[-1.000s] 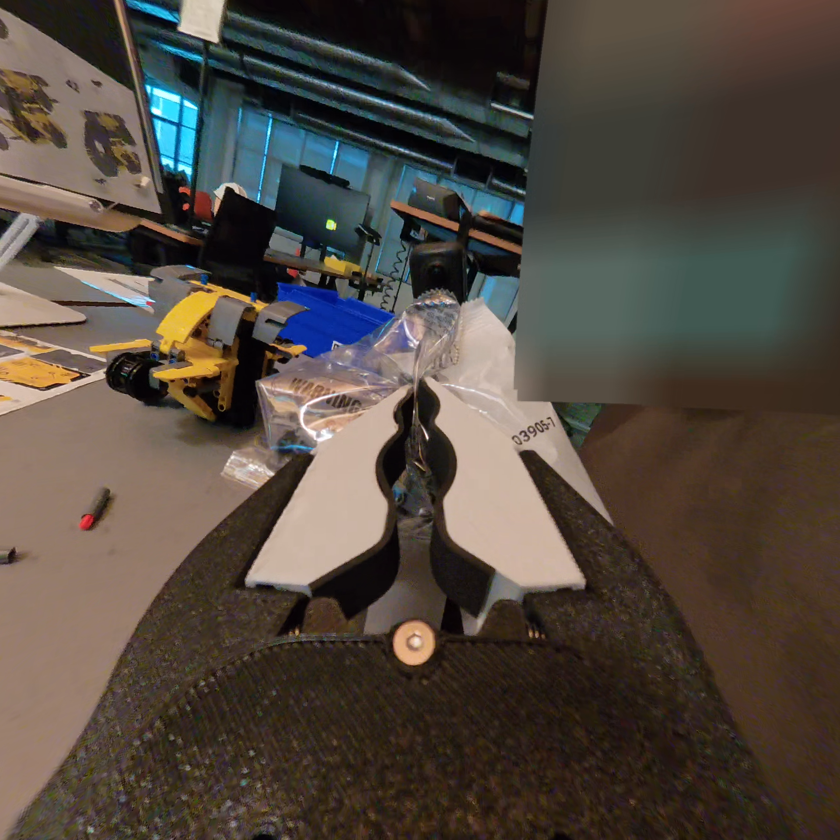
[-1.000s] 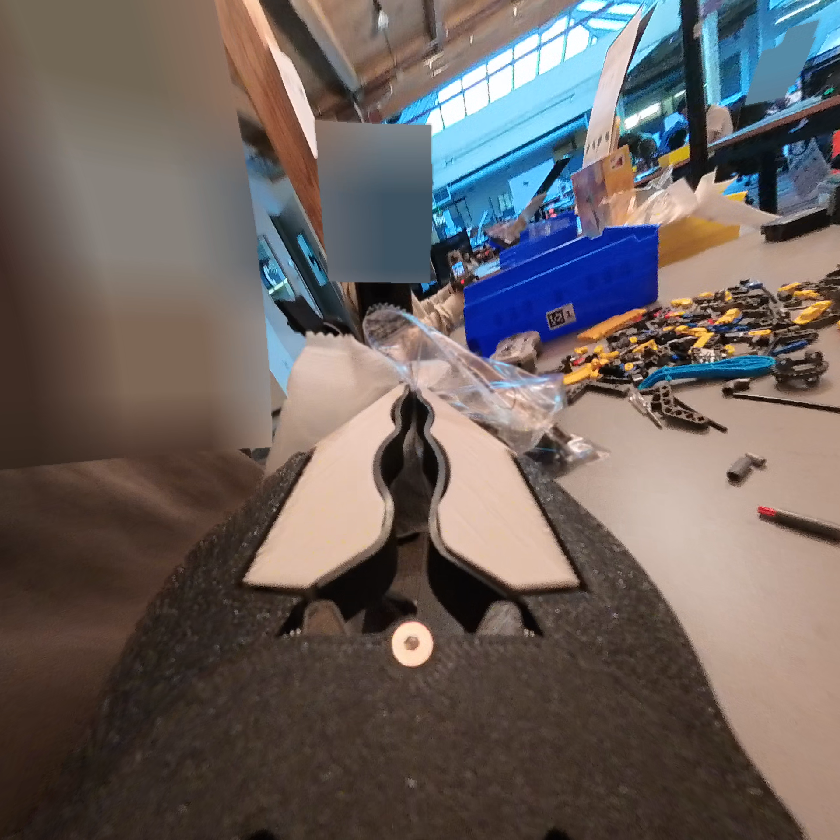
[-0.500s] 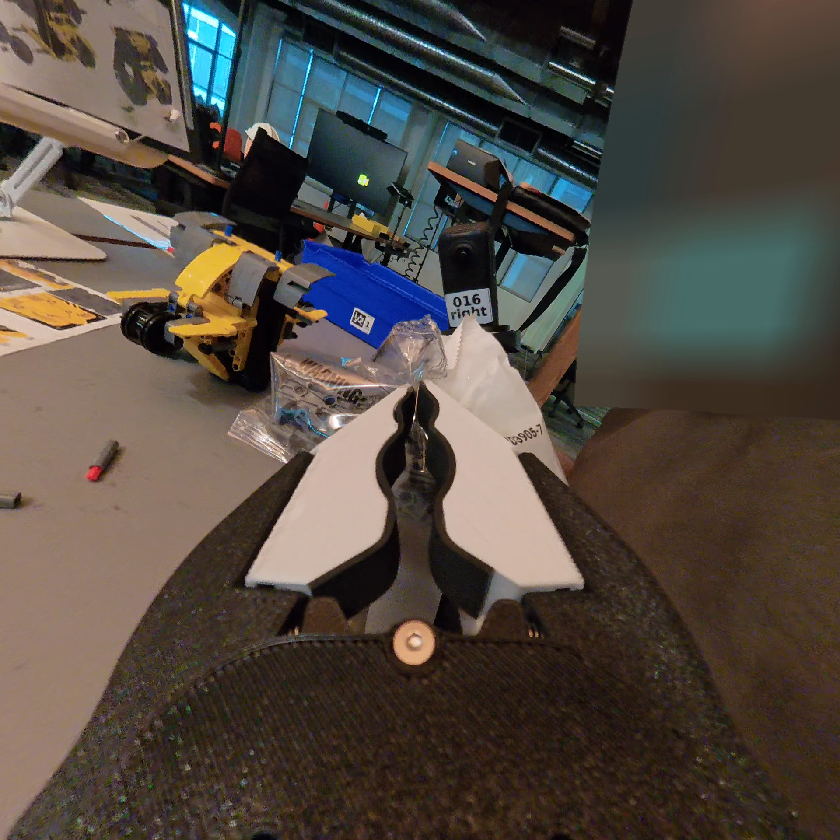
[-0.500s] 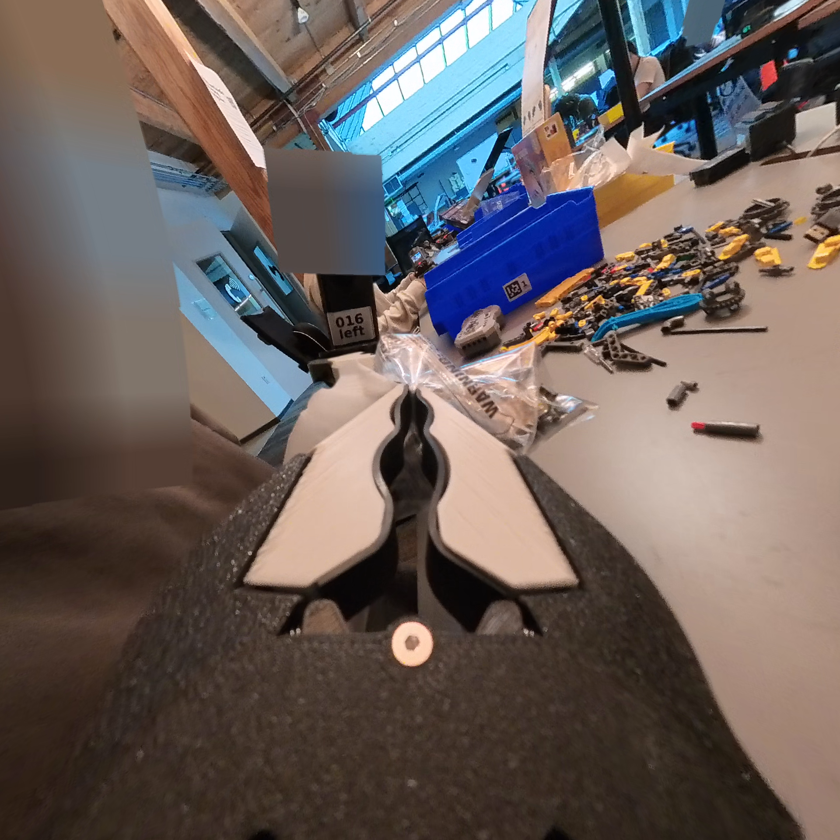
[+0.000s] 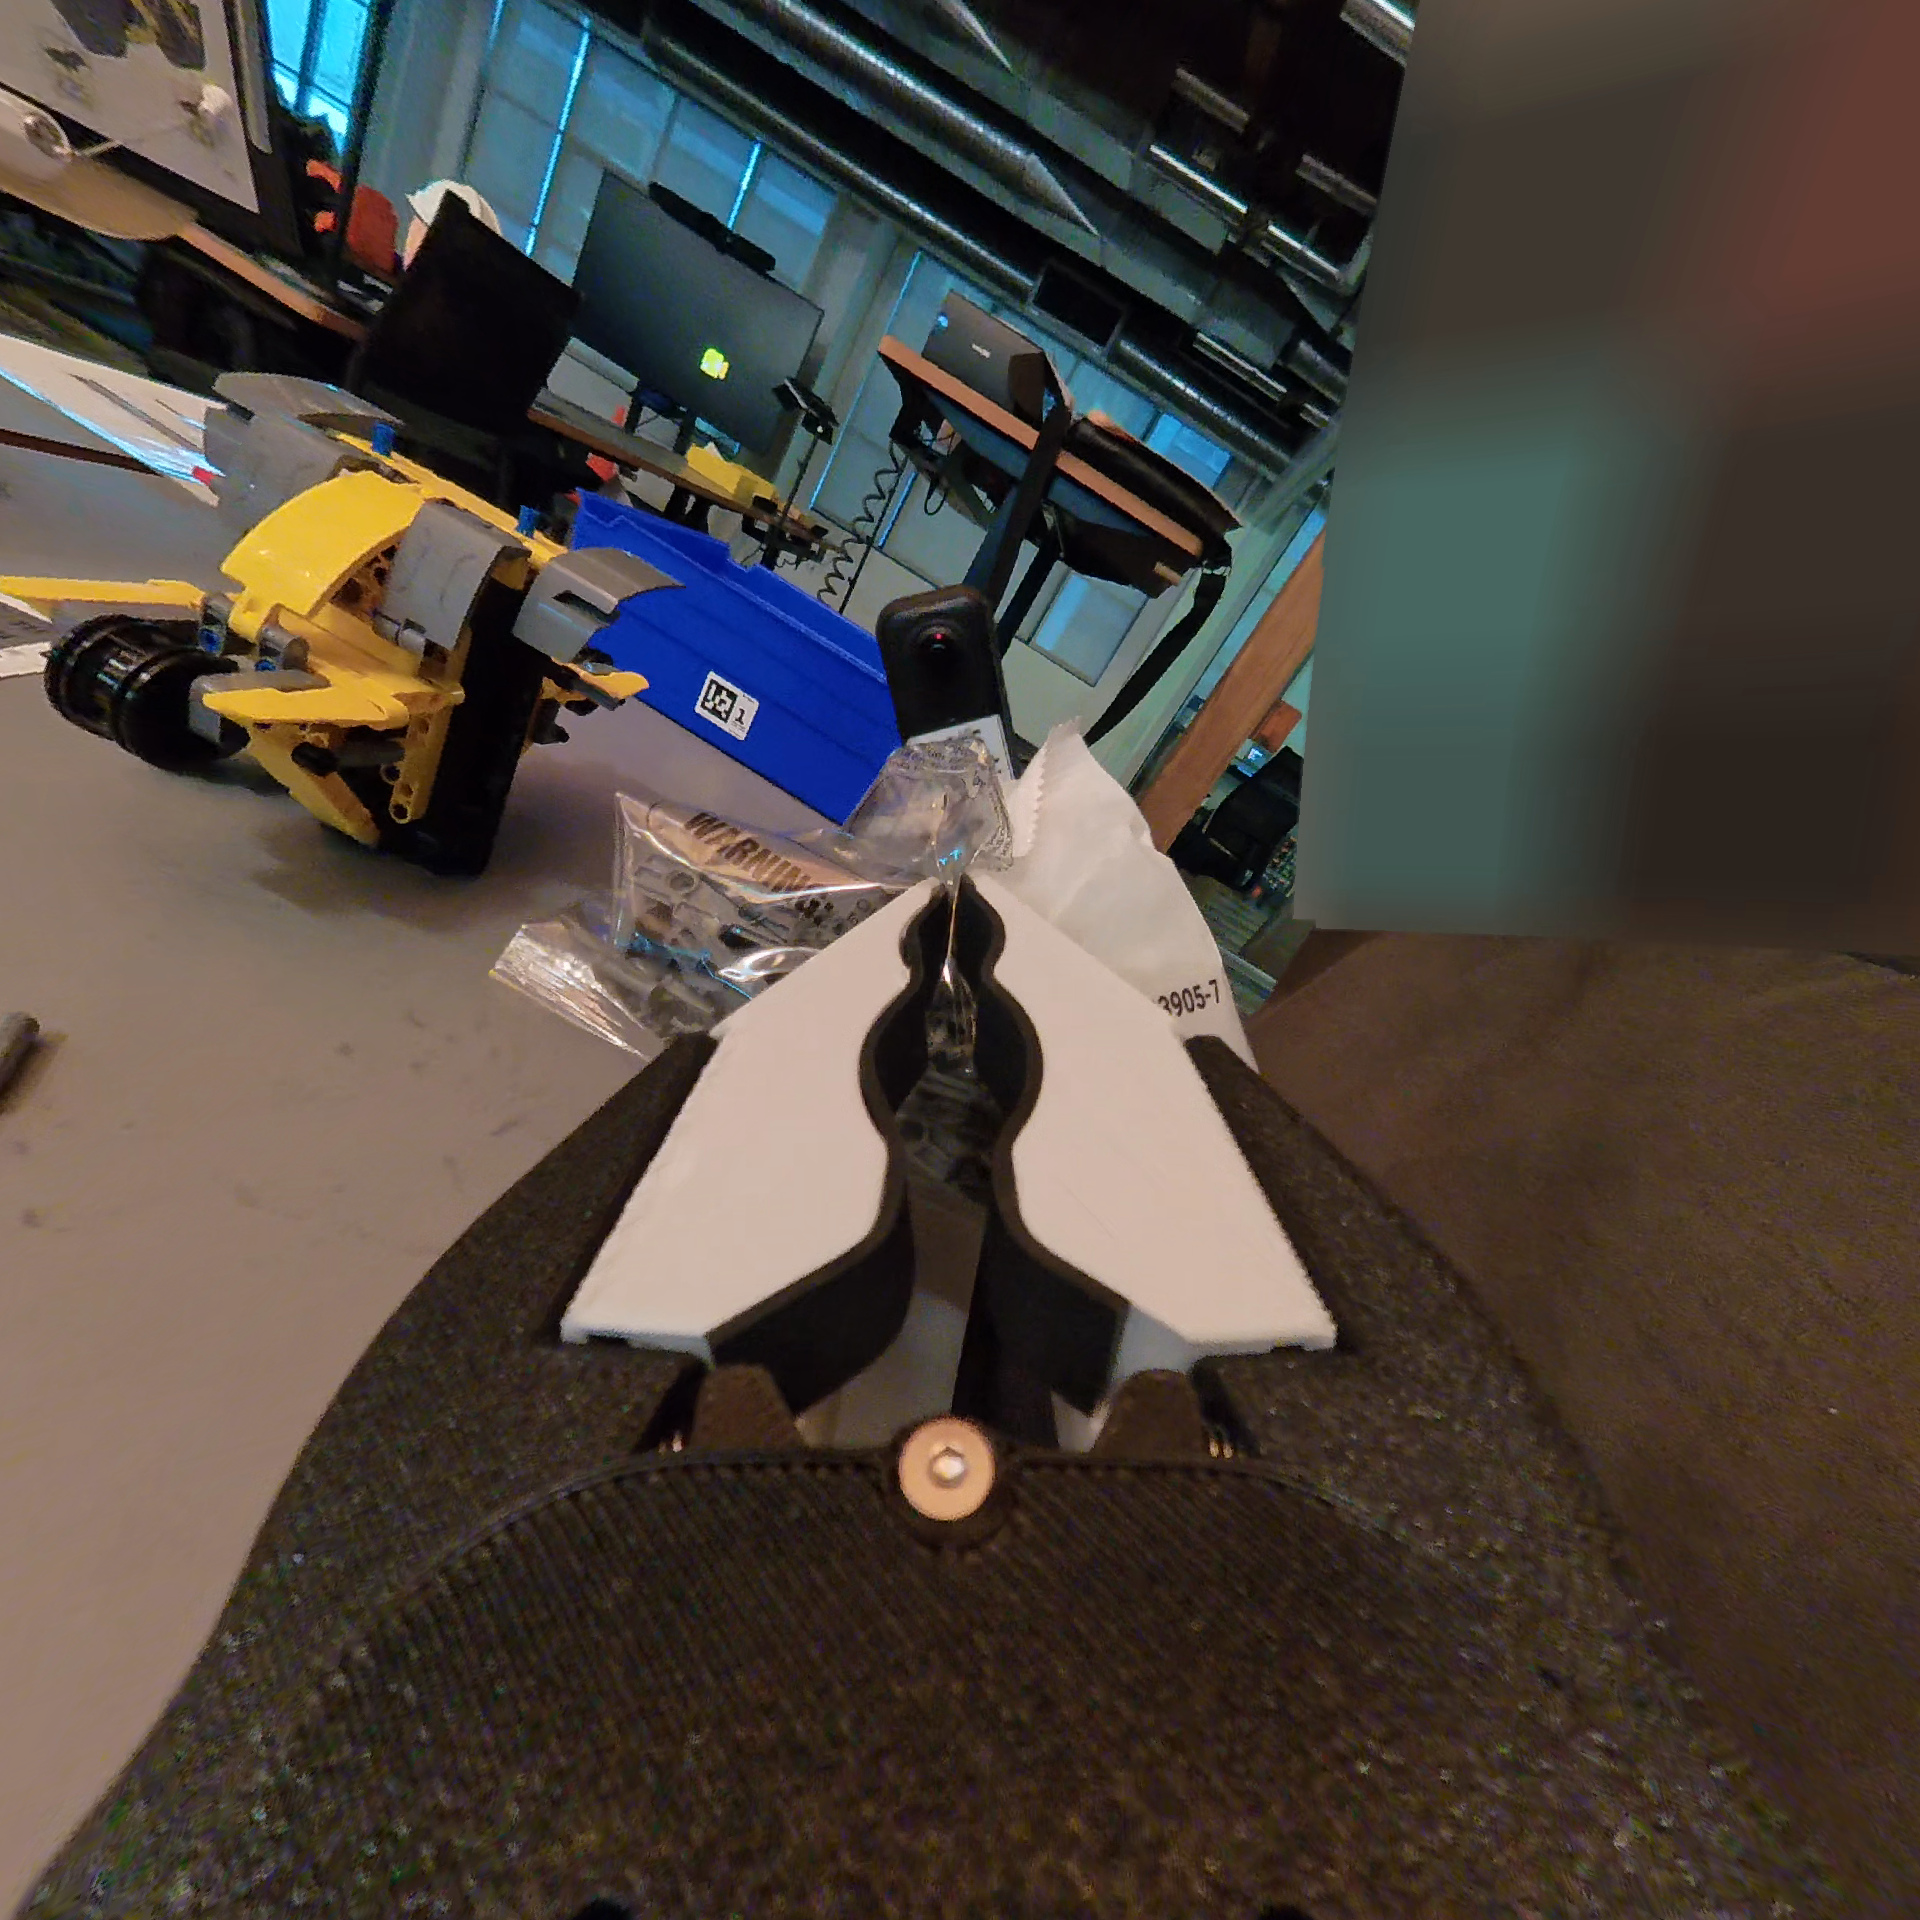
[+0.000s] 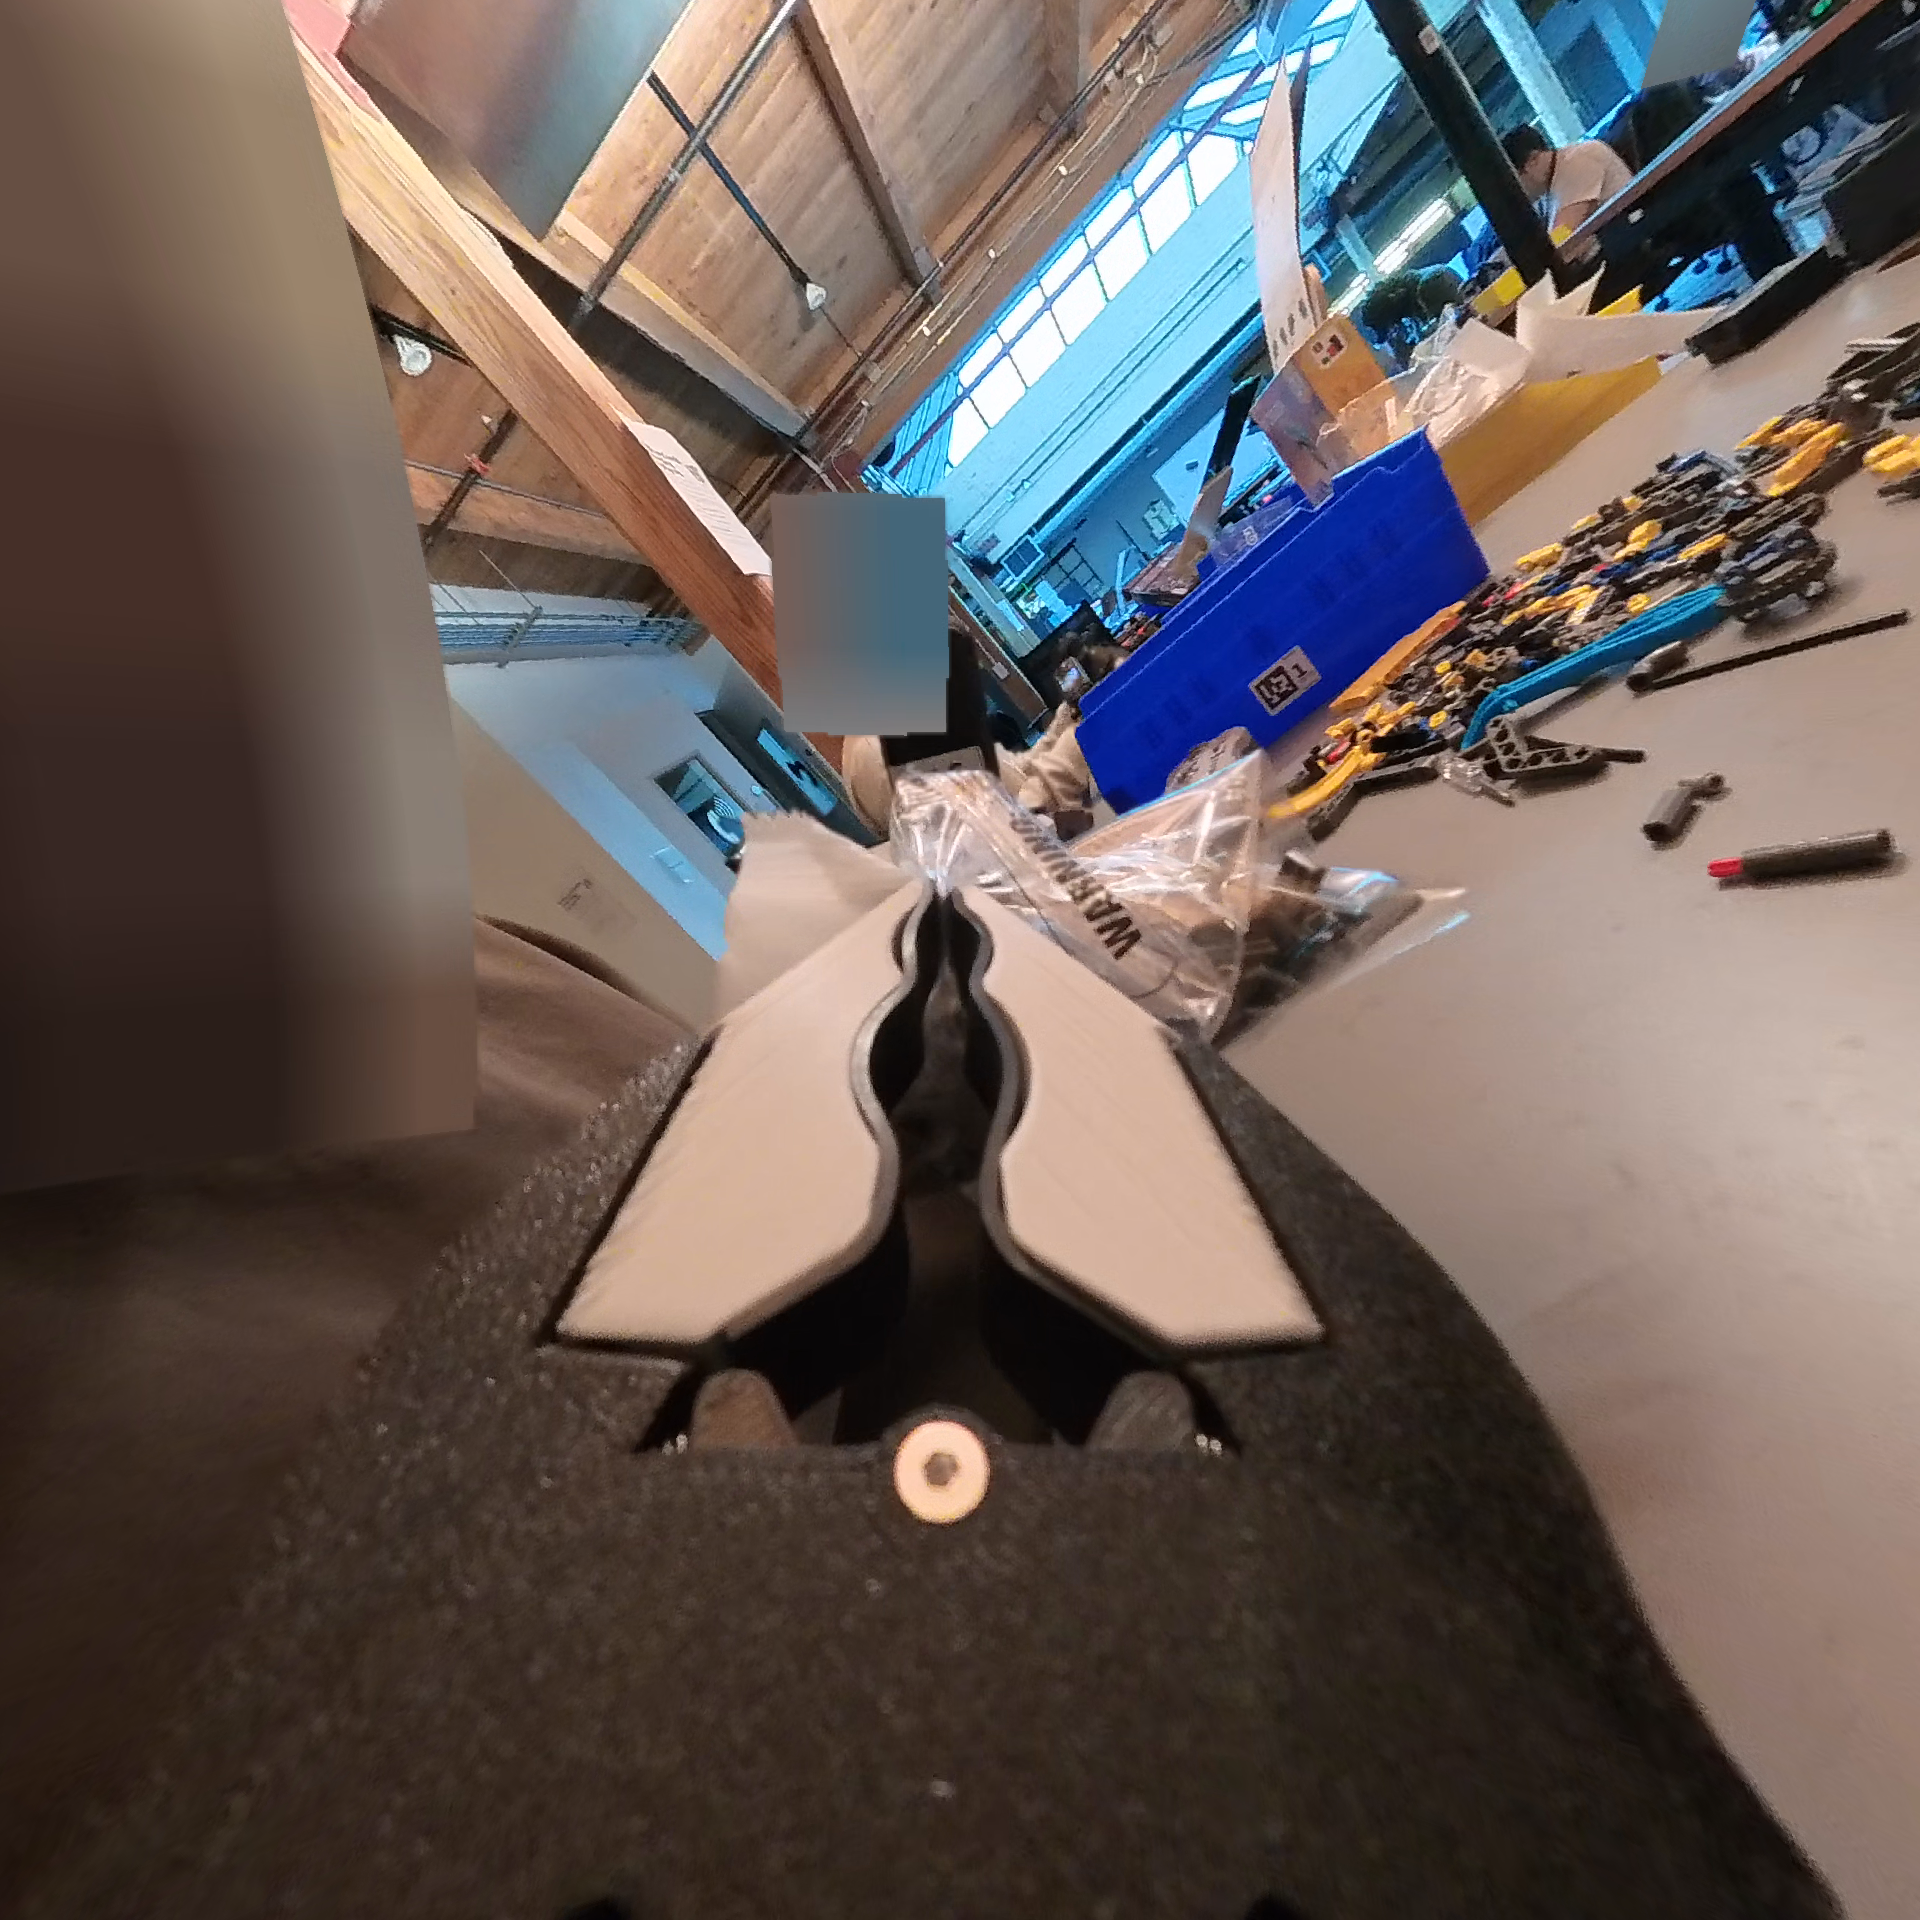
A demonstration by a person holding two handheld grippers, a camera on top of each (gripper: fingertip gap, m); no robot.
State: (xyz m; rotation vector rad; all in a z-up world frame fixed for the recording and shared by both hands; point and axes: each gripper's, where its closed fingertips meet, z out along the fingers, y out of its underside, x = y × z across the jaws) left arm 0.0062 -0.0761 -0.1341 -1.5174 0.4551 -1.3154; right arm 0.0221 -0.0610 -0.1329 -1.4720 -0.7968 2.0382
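A clear plastic bag of small building parts lies partly on the grey table and is held up at its near end. My left gripper is shut on the bag's top edge. My right gripper is shut on the same bag from the opposite side. A white paper bag stands just behind the clear one and also shows in the right wrist view. Each view shows the other gripper's camera behind the bag, the right one's in the left wrist view.
A yellow and grey brick-built vehicle stands on the table at left, with a blue bin behind it. In the right wrist view the blue bin, a heap of loose parts and a red-tipped pin lie at right. A person's brown sleeve is close by. My two grippers' fingertips are within a few centimetres of each other.
Both grippers have moved down toward the table with the bag still gripped. The bag has come down and its lower part now rests on the table.
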